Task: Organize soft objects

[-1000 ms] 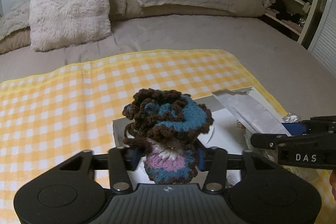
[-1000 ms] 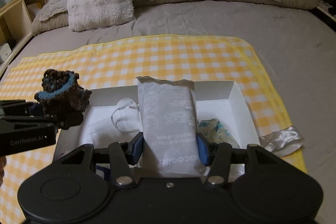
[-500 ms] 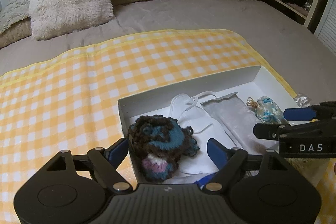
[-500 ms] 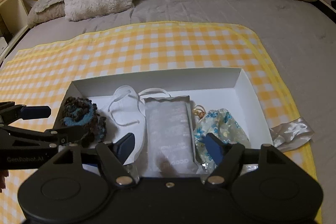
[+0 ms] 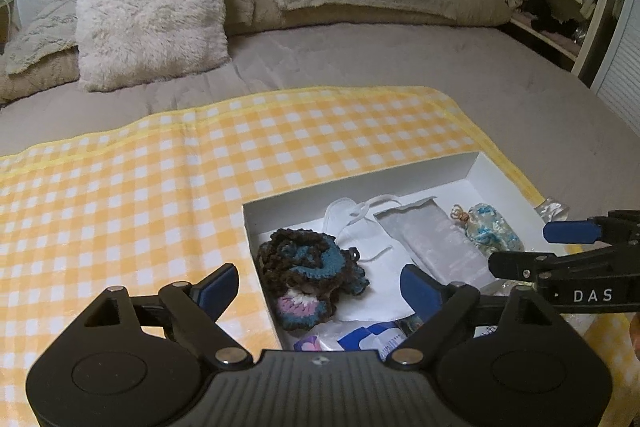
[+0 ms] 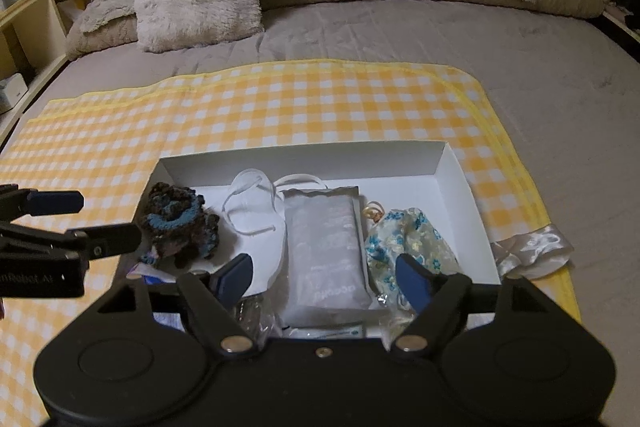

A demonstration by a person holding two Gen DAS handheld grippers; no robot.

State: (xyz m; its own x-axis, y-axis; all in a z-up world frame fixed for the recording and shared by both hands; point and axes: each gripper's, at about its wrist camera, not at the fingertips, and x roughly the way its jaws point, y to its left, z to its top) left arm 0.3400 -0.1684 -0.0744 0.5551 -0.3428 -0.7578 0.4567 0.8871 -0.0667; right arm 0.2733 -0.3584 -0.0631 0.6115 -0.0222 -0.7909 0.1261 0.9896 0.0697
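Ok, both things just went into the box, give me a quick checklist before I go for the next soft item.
1. Crochet piece lies inside white box, clear of left gripper: ok.
2. Grey packet lies flat in the box, right gripper jaws opening, pads off it: ok.
3. Left jaws opening, nothing between the pads: ok.
4. Floral pouch inside the box: ok.
5. Shiny ribbon lies outside the box on checked cloth: not ok.
6. Room left in the box near edge: cannot tell.
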